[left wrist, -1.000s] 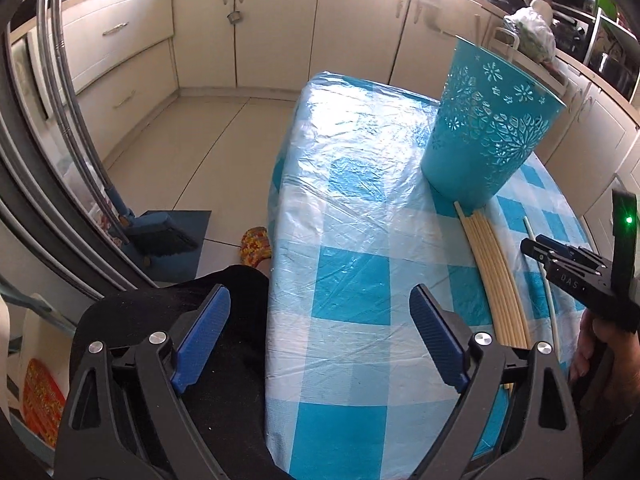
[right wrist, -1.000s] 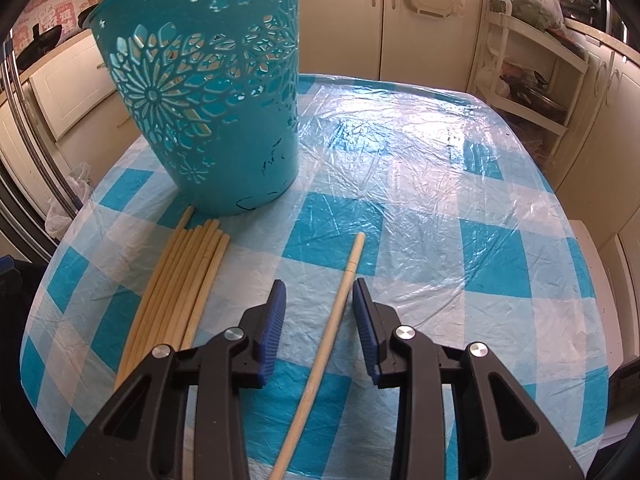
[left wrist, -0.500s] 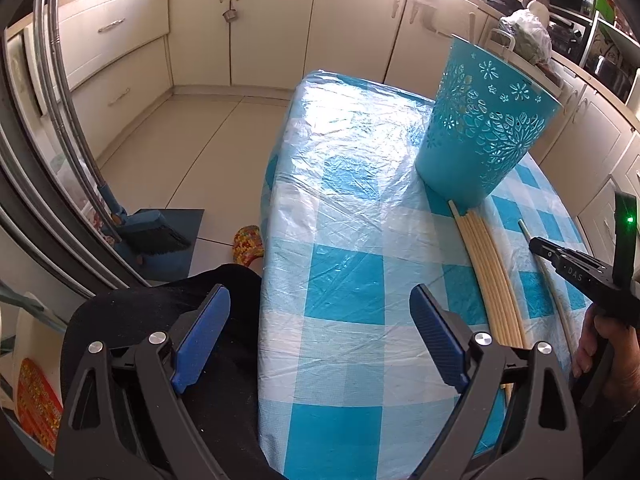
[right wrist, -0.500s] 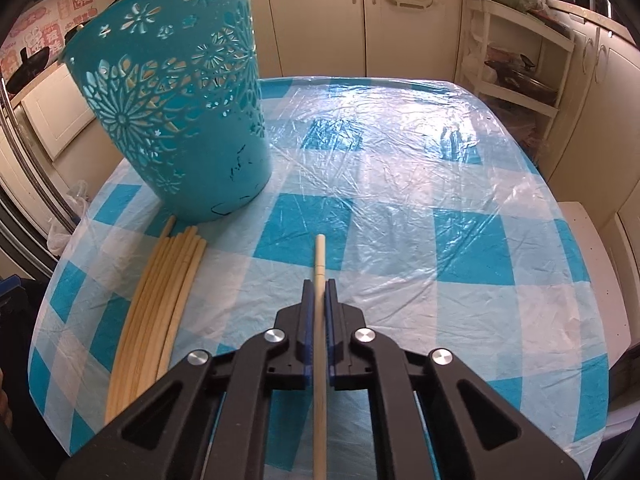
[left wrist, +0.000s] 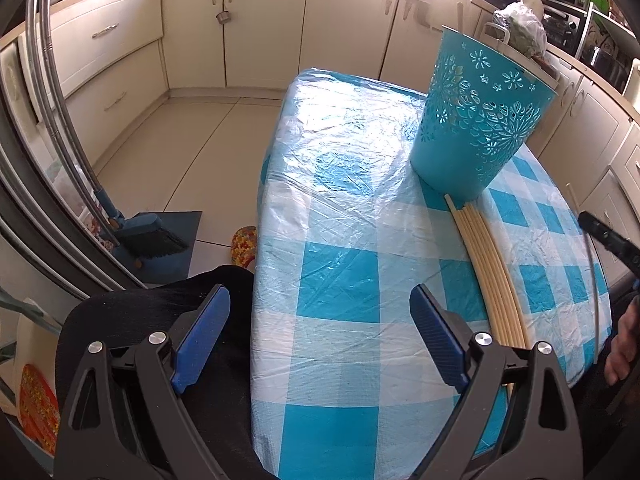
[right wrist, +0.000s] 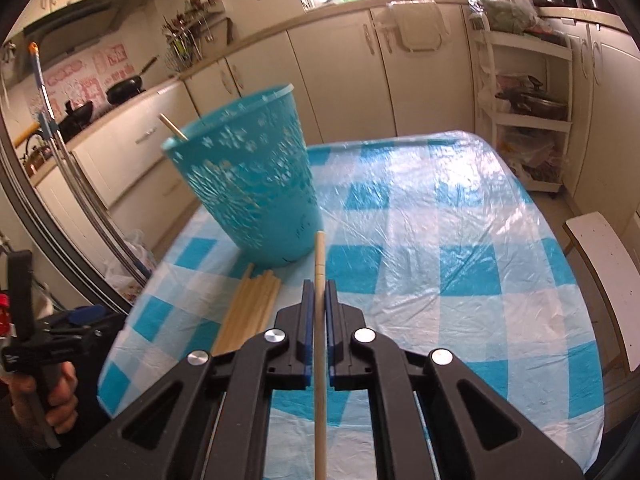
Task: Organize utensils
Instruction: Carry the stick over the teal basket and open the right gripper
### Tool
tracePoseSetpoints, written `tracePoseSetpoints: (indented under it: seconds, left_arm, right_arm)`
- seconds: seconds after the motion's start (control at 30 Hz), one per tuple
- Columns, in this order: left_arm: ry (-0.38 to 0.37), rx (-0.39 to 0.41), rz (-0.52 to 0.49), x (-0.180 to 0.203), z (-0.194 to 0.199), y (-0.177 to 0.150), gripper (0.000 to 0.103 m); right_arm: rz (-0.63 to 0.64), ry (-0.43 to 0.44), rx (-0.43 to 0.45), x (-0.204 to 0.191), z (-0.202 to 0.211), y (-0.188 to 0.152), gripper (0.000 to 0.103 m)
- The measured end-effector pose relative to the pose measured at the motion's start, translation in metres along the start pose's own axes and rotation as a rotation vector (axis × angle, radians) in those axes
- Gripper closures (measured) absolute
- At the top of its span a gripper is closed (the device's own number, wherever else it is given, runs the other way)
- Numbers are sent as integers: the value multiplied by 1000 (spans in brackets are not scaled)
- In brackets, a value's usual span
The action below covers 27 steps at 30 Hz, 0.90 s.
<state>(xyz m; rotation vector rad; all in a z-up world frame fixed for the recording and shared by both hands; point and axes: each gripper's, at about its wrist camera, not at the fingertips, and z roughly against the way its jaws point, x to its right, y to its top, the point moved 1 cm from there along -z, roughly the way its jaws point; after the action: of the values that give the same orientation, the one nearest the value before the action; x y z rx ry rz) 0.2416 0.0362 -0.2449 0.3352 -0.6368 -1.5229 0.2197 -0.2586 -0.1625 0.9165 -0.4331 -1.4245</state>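
My right gripper [right wrist: 319, 292] is shut on a single wooden chopstick [right wrist: 319, 256], lifted off the table with its tip near the base of the teal perforated basket [right wrist: 248, 184]. One chopstick [right wrist: 173, 125] leans out over the basket's rim. A bundle of several chopsticks [right wrist: 252, 308] lies on the checked tablecloth just left of the gripper. In the left wrist view the basket [left wrist: 478, 120] stands at the back right, the bundle [left wrist: 486, 272] runs toward me, and the right gripper [left wrist: 596, 229] holds the raised chopstick [left wrist: 591, 264] at the right edge. My left gripper [left wrist: 320, 340] hangs open over the table's near left edge.
The blue-and-white checked table [left wrist: 340, 240] is covered in clear plastic. A brush and dustpan [left wrist: 148, 236] lie on the floor at left. Kitchen cabinets [right wrist: 340, 80] line the walls, a white shelf rack [right wrist: 524, 112] stands at right, and a white bench [right wrist: 604, 276] sits beside the table.
My right gripper closed on the lone chopstick and raised it off the table, tilting upward. The left gripper stayed where it was, open.
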Motion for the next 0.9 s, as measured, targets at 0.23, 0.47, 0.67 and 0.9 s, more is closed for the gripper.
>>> tracePoseSetpoints:
  seconds: [0.23, 0.47, 0.67, 0.9]
  left_arm:
    - [-23, 7, 13, -1, 1, 0, 15]
    - [-39, 13, 15, 0, 1, 1, 14]
    - [-61, 21, 28, -2, 1, 1, 13]
    - [-79, 21, 33, -1, 0, 2, 13]
  right_arm:
    - [-13, 103, 140, -16, 28, 44, 97]
    - [-17, 214, 327, -50, 28, 137, 97]
    - [-41, 197, 435, -71, -10, 194, 97]
    - [-40, 114, 381, -70, -56, 192, 97]
